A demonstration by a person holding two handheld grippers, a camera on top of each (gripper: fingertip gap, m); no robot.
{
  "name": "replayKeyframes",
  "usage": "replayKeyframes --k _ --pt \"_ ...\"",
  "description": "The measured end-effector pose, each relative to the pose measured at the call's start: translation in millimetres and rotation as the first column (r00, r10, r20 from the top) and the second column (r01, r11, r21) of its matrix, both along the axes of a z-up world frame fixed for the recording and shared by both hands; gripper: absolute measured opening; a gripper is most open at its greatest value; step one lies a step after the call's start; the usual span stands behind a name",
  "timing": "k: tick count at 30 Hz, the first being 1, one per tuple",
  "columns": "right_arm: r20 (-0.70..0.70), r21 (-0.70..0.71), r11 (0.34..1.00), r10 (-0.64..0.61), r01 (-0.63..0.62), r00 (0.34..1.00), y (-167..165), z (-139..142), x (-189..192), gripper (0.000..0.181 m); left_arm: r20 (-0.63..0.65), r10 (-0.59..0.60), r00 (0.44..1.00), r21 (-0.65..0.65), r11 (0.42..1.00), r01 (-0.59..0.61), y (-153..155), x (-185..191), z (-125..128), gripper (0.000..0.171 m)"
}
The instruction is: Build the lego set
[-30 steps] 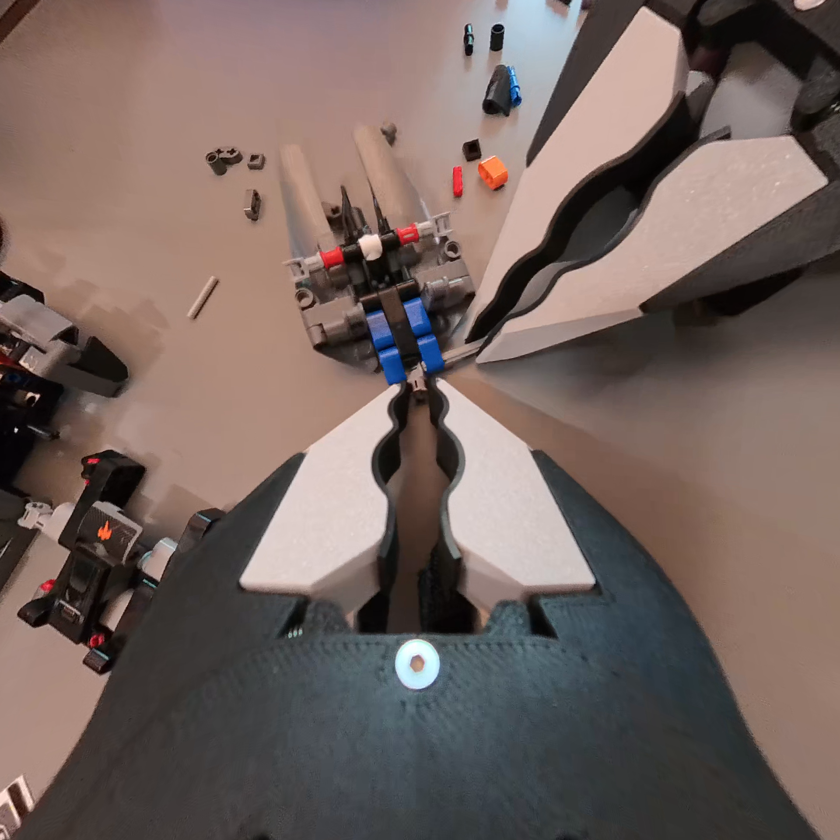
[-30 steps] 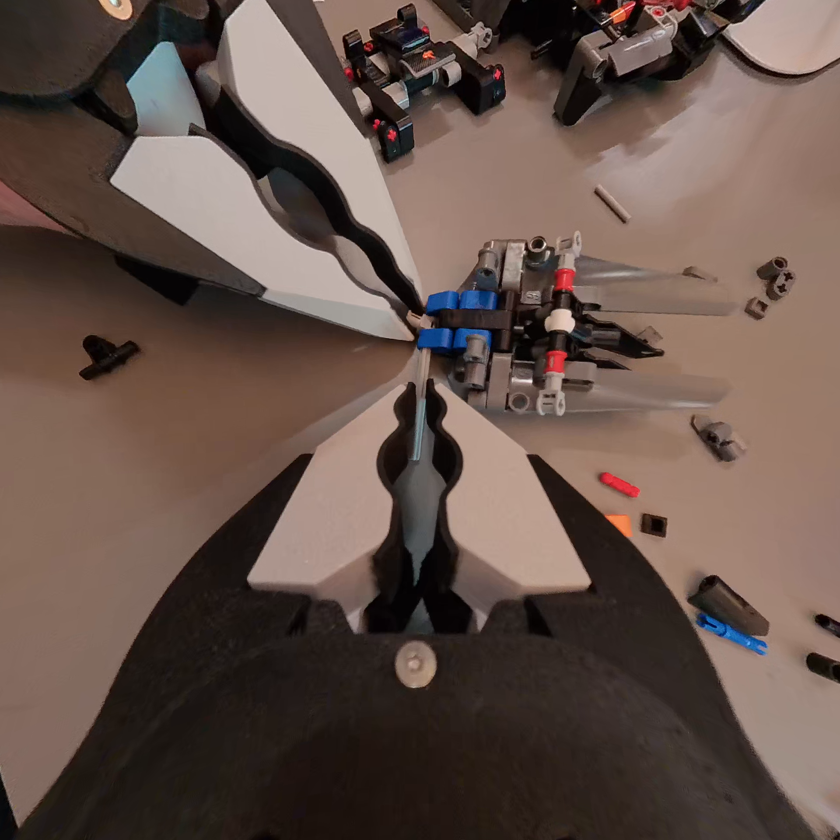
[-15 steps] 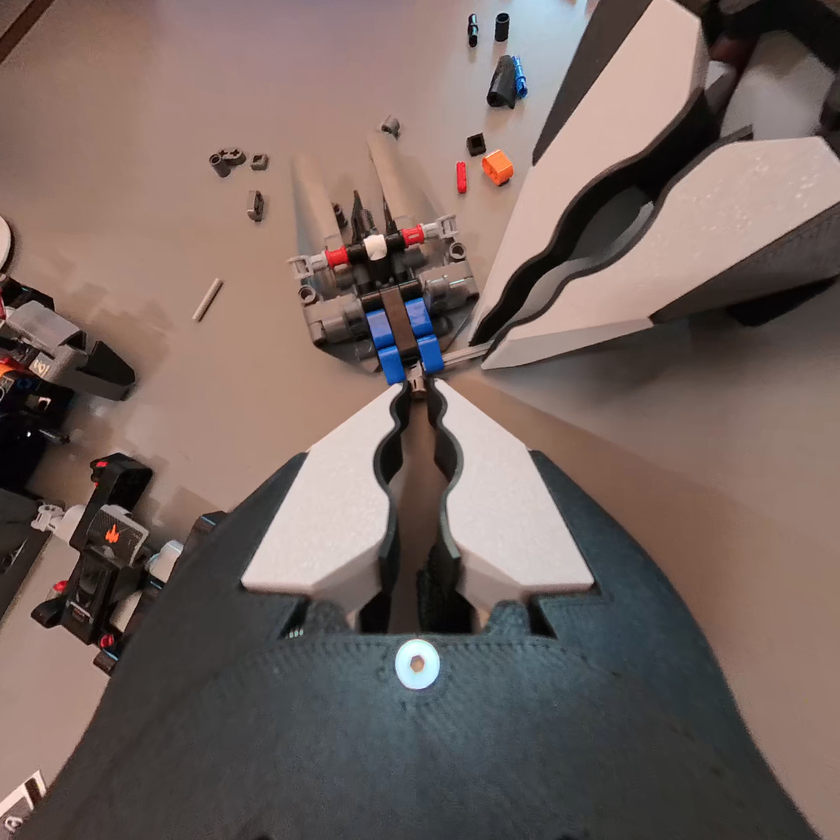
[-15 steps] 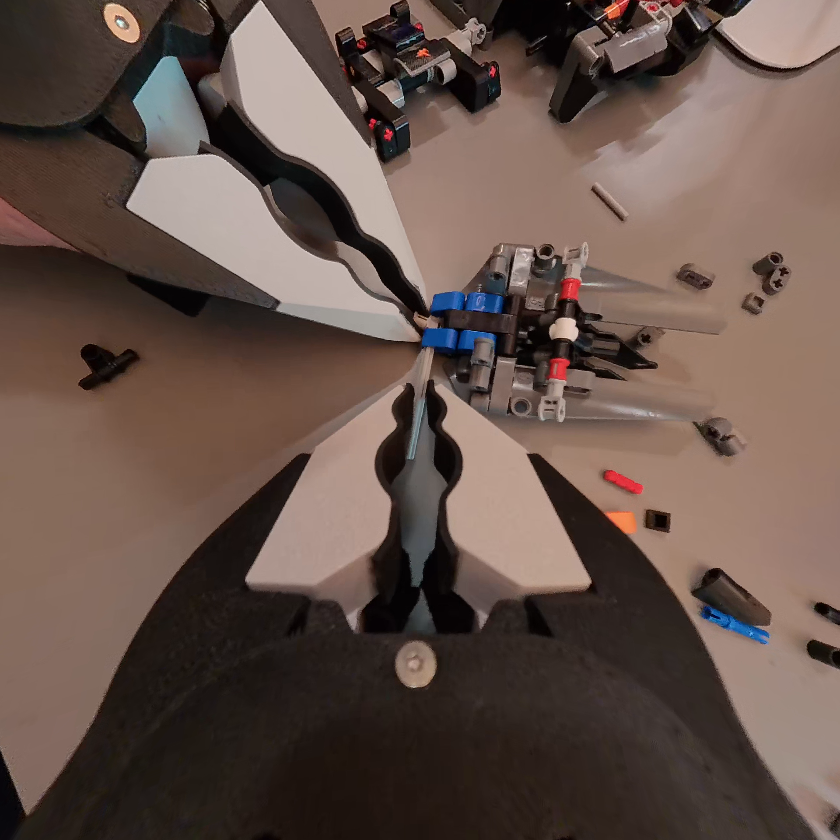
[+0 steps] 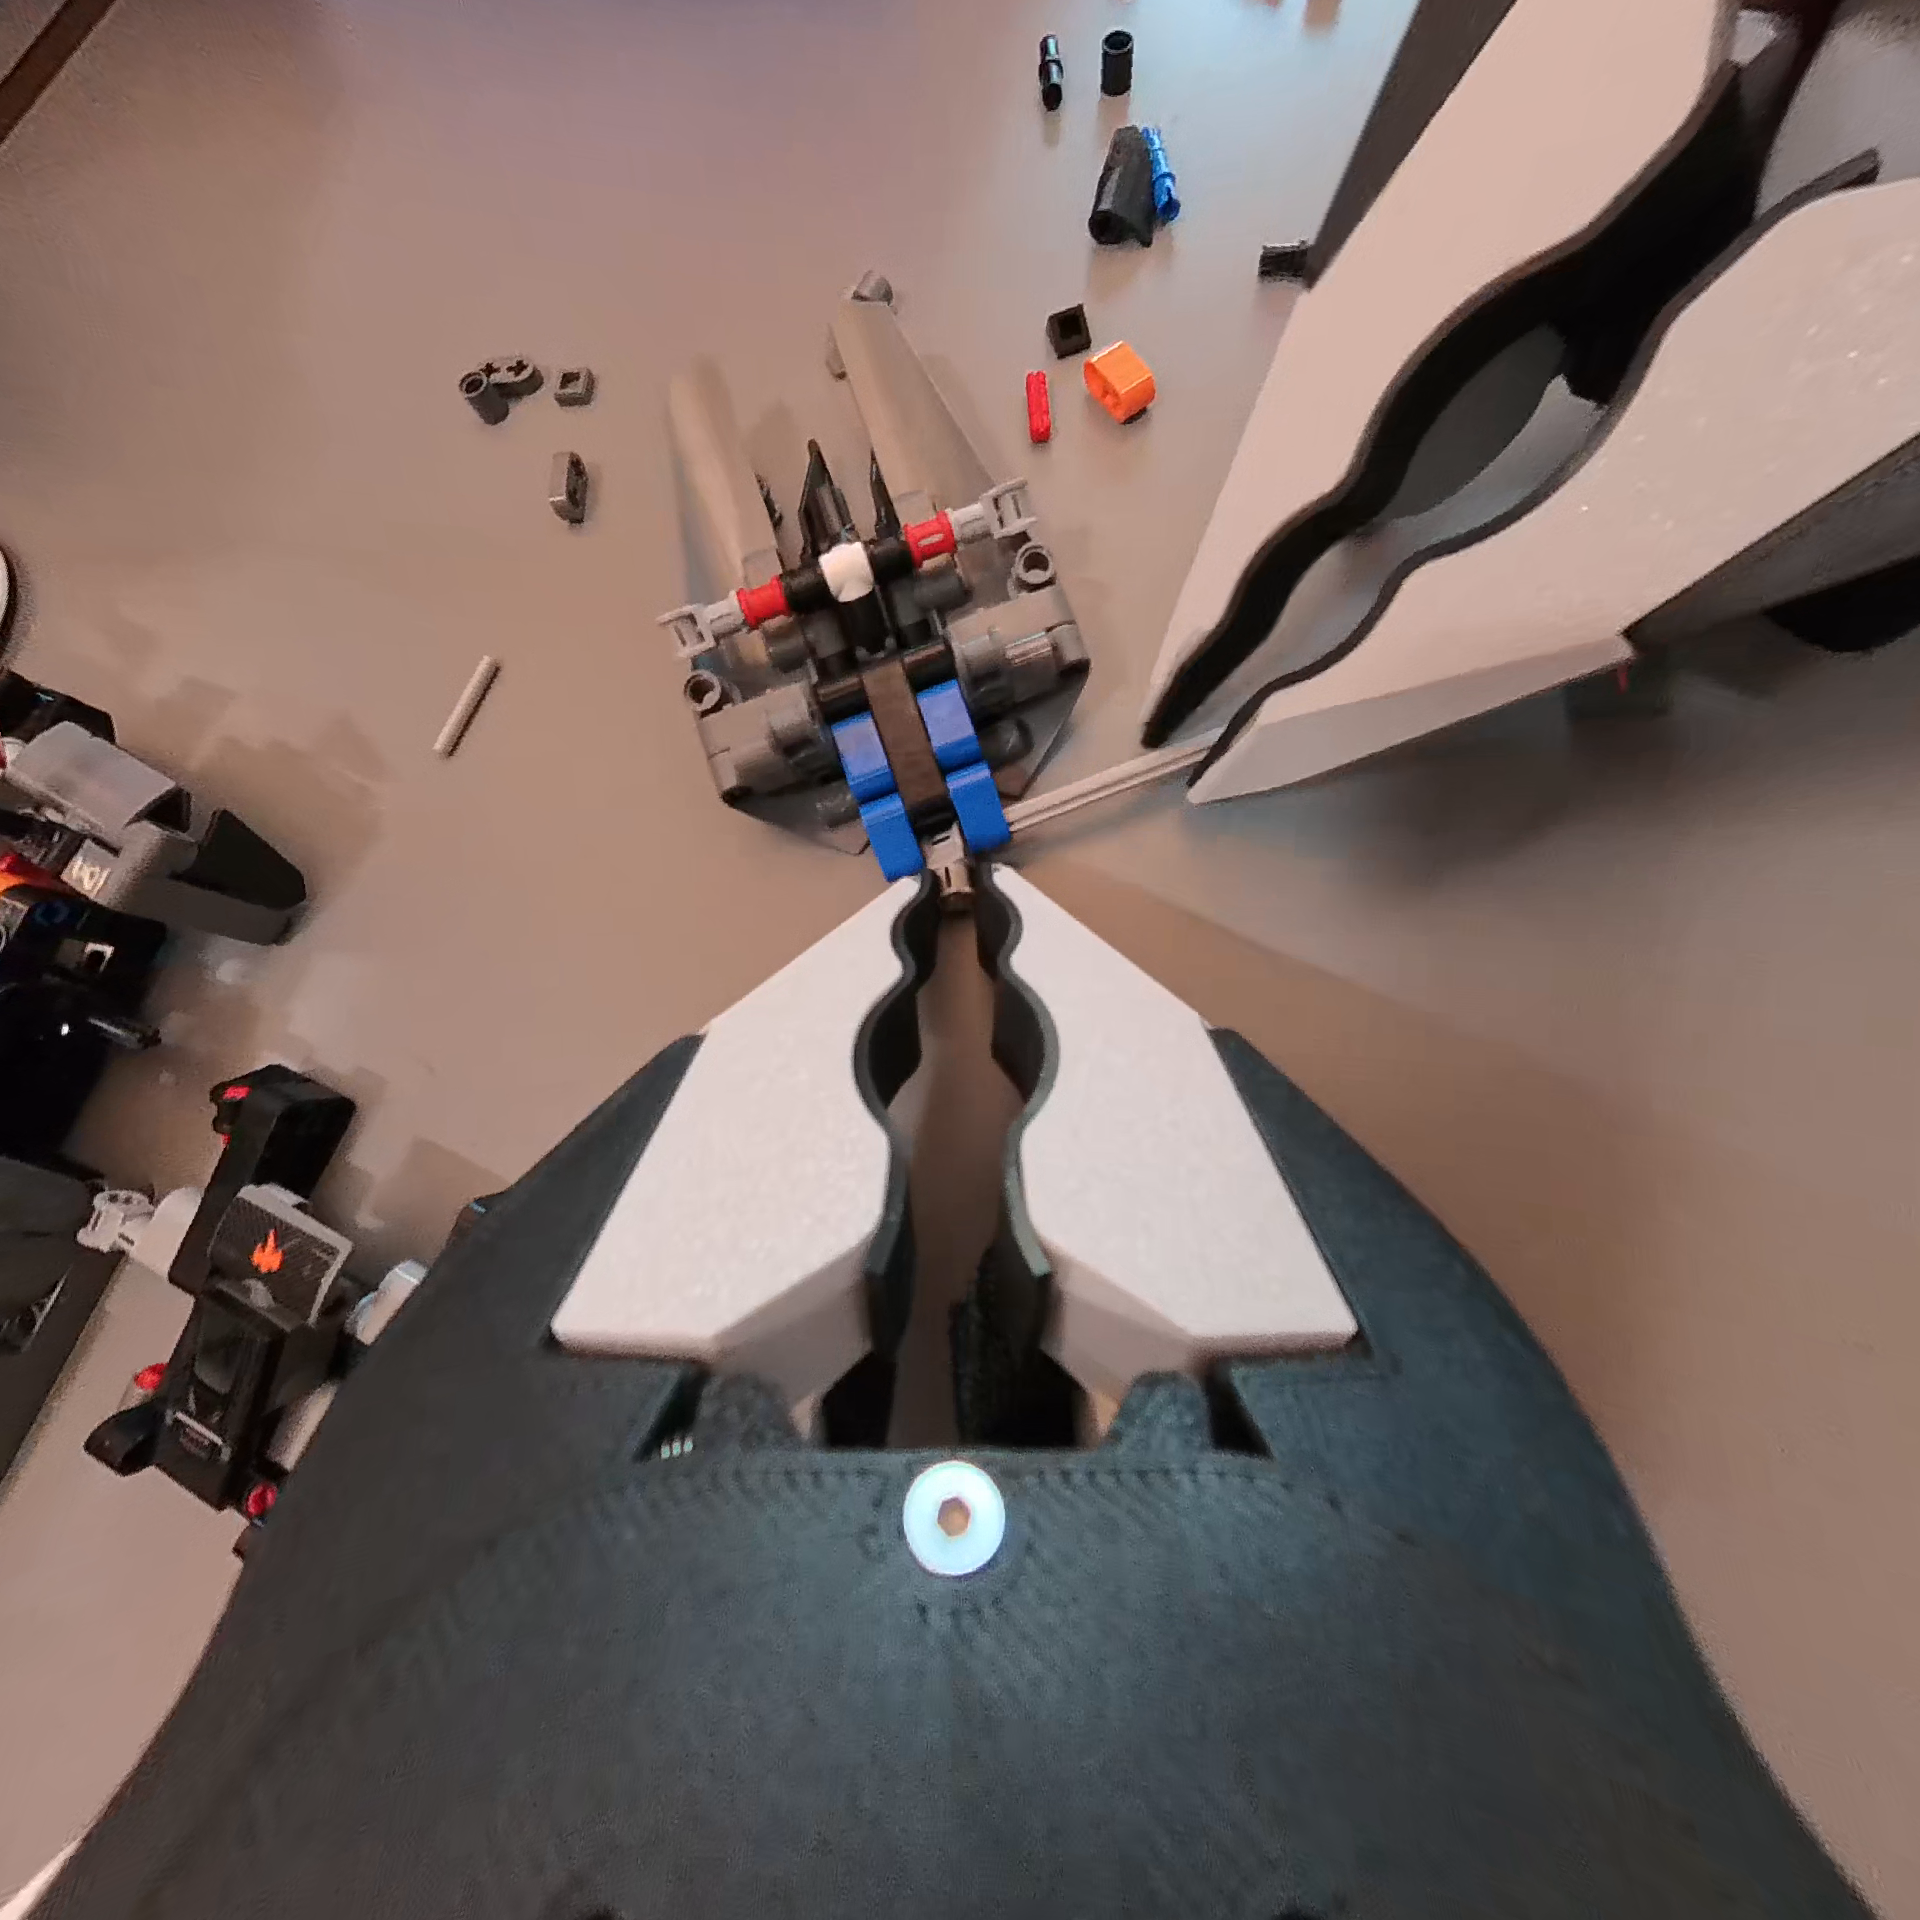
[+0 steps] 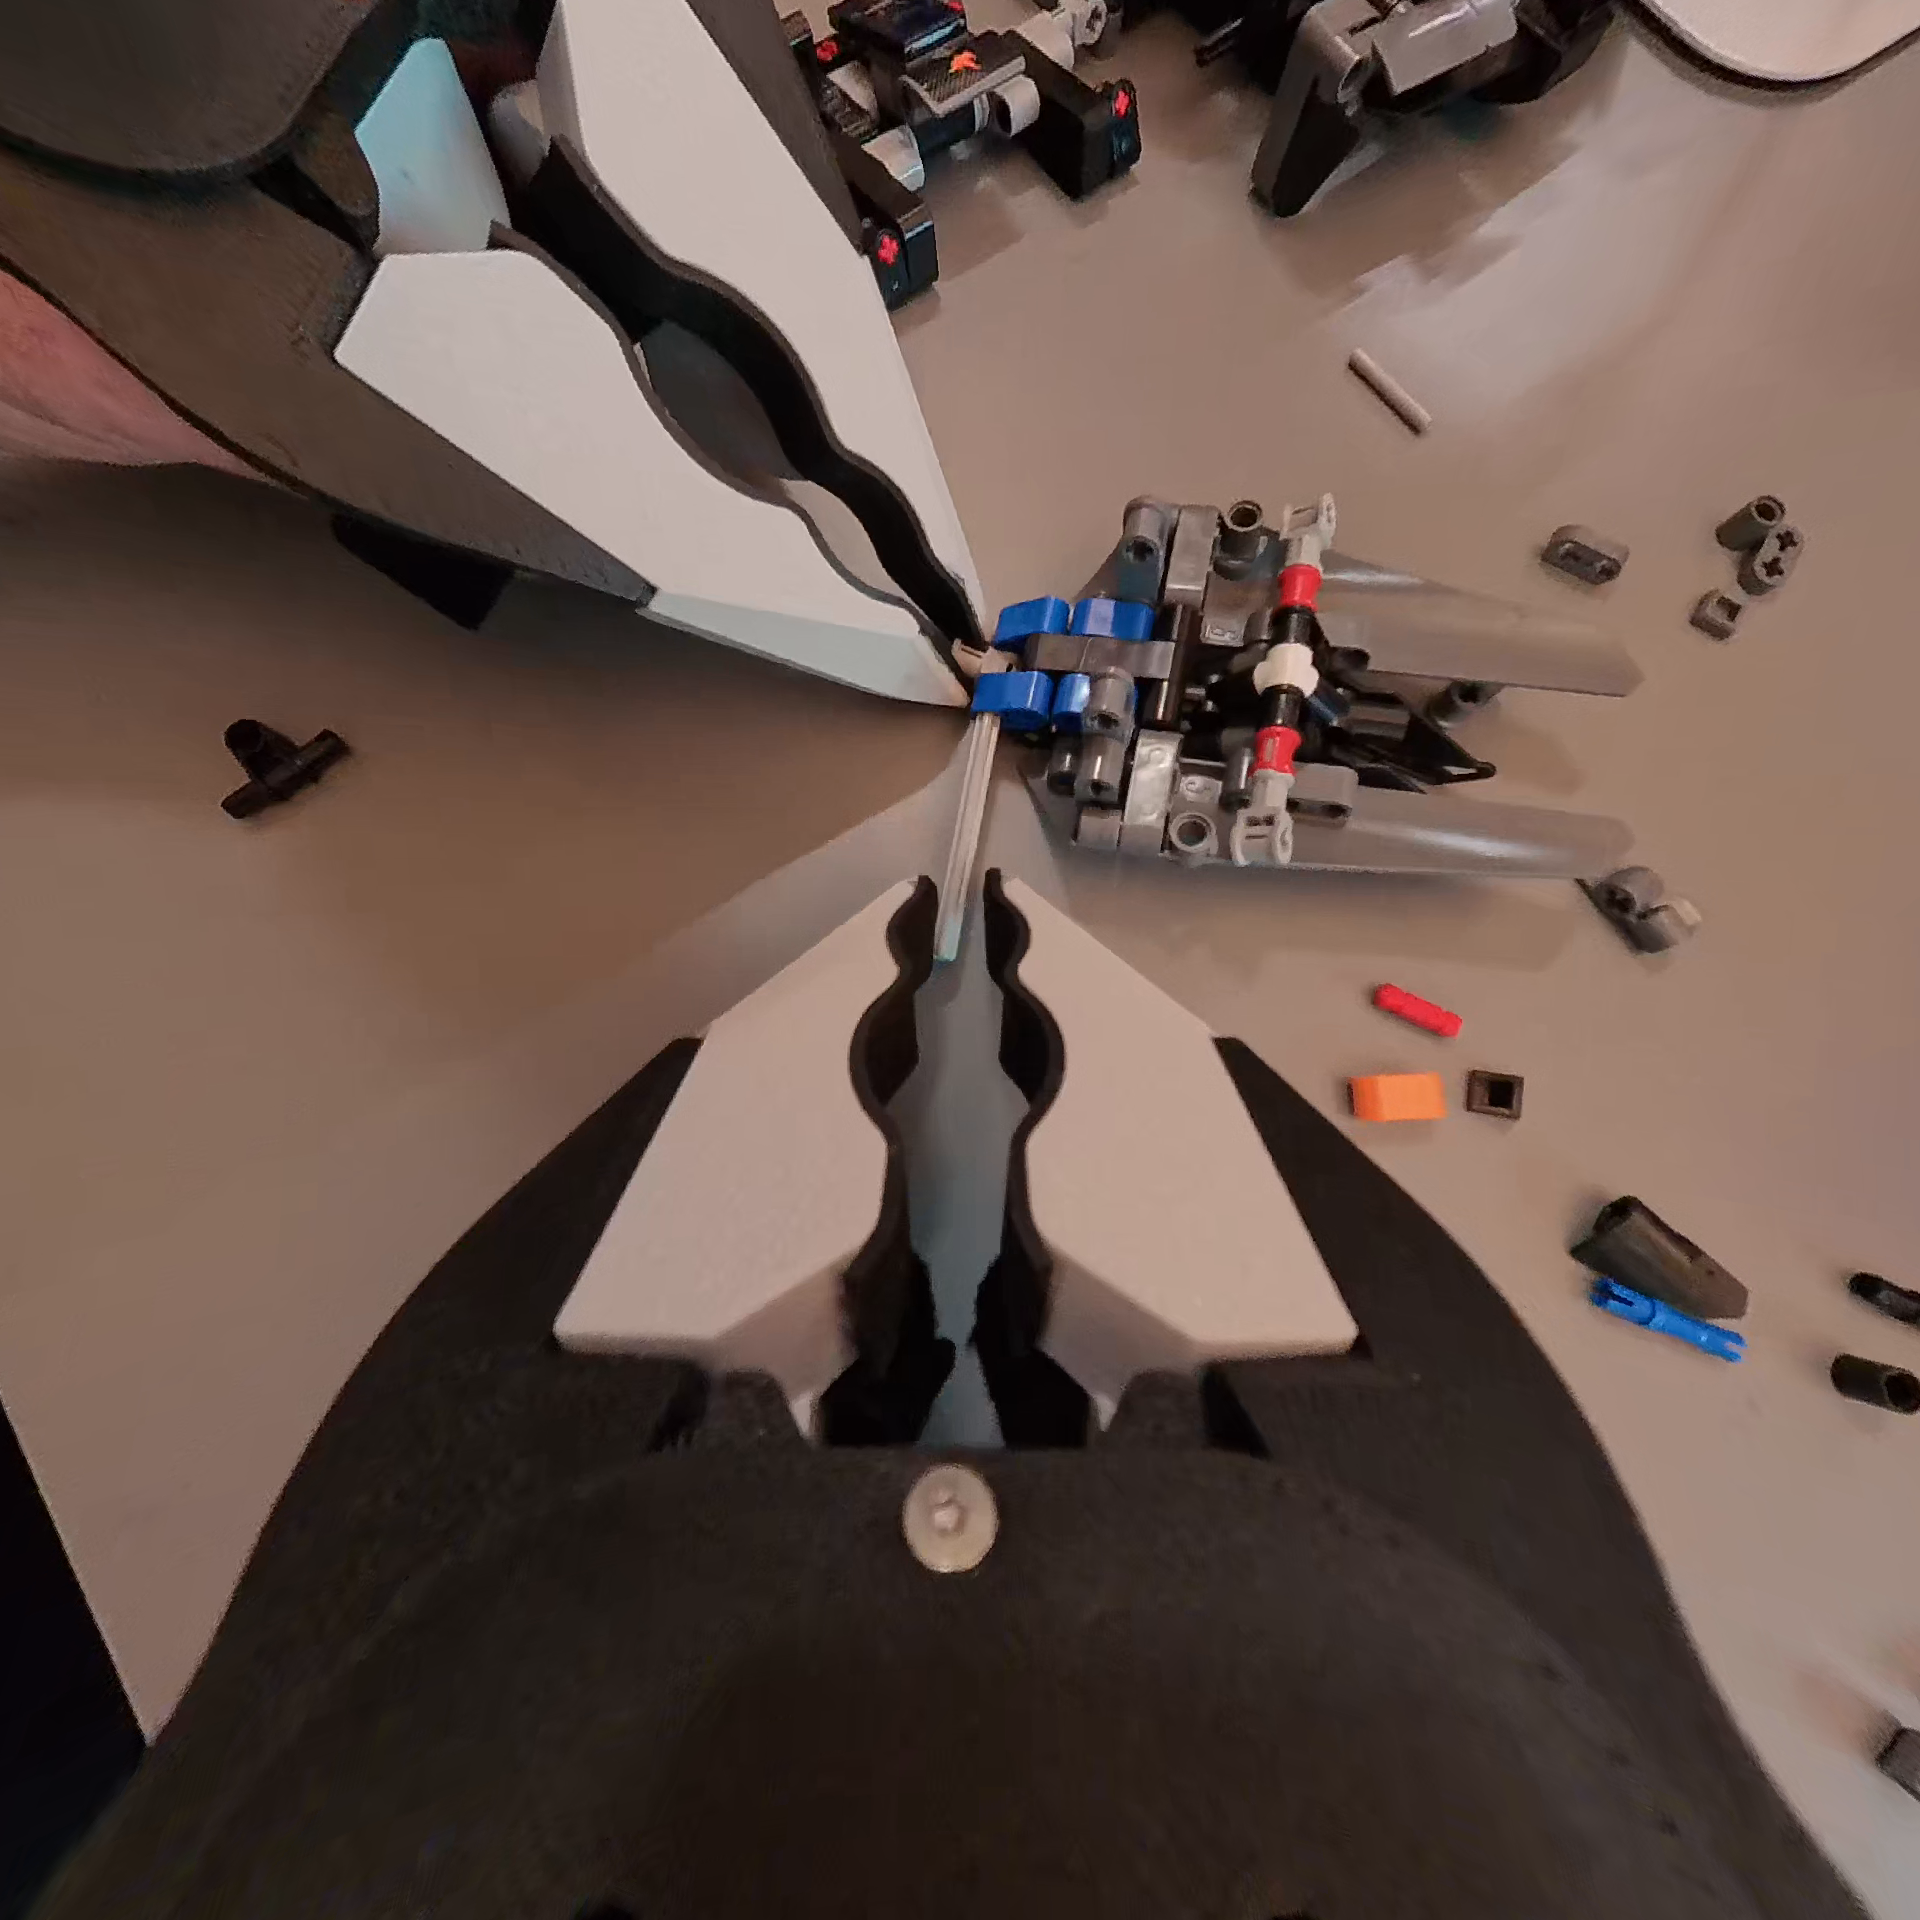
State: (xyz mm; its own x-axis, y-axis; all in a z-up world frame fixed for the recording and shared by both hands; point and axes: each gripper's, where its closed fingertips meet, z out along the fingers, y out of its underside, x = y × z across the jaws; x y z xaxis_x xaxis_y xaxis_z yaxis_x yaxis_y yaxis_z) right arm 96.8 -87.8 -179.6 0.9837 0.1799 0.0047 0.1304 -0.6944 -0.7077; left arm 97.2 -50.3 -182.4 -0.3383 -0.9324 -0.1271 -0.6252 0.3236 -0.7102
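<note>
The half-built grey, black and blue lego assembly lies flat on the smooth beige table, its 2 long grey tapered panels pointing toward 12 o'clock in the left wrist view and toward 3 o'clock in the right wrist view. A cross axle carrying 2 red bushes and 1 white bush spans its middle, and 2 blue curved pieces flank a black beam at its near end.

The left tongs are nearly closed, their tips pinching a small tan-grey connector that sits at the end of the assembly between the blue pieces. The right tongs are also nearly closed, gripping the near end of a thin light-grey axle rod; the rod's far end reaches the blue piece at the corner of the assembly, just beside the left tongs' tips.

Loose parts lie around the assembly. In the left wrist view, a small red pin, an orange round piece and a black square piece sit at 1 o'clock, 3 small dark-grey connectors at 11 o'clock, and a short light-grey rod at 9 o'clock. Black vehicle sub-builds occupy the left edge. In the right wrist view, a black T-shaped pin lies alone at 9 o'clock, and a blue pin rests against a black wedge piece at 4 o'clock.
</note>
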Motion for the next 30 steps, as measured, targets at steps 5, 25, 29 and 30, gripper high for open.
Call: replayKeyframes --k 5,25,29,30 --pt "-0.005 -0.009 1.0 0.003 -0.003 1.0 2.2 -2.0 -3.3 0.005 0.002 0.003 1.0 0.008 1.0 -0.003 1.1 0.2 -0.1 0.005" --pt "-0.021 0.01 1.0 0.005 -0.004 1.0 7.1 -1.8 -13.7 0.011 0.008 -0.029 1.0 0.023 0.999 0.029 5.3 -0.3 0.0 0.005" --pt "0.006 0.007 0.999 0.033 -0.033 0.999 6.1 -1.4 -14.3 0.013 0.008 -0.035 0.999 0.022 0.999 0.035 5.1 0.0 0.0 0.005" --pt "0.011 0.004 0.999 0.04 -0.04 0.999 5.7 -1.5 -14.3 0.014 0.008 -0.037 0.999 0.022 0.999 0.037 5.0 0.2 0.0 0.005"
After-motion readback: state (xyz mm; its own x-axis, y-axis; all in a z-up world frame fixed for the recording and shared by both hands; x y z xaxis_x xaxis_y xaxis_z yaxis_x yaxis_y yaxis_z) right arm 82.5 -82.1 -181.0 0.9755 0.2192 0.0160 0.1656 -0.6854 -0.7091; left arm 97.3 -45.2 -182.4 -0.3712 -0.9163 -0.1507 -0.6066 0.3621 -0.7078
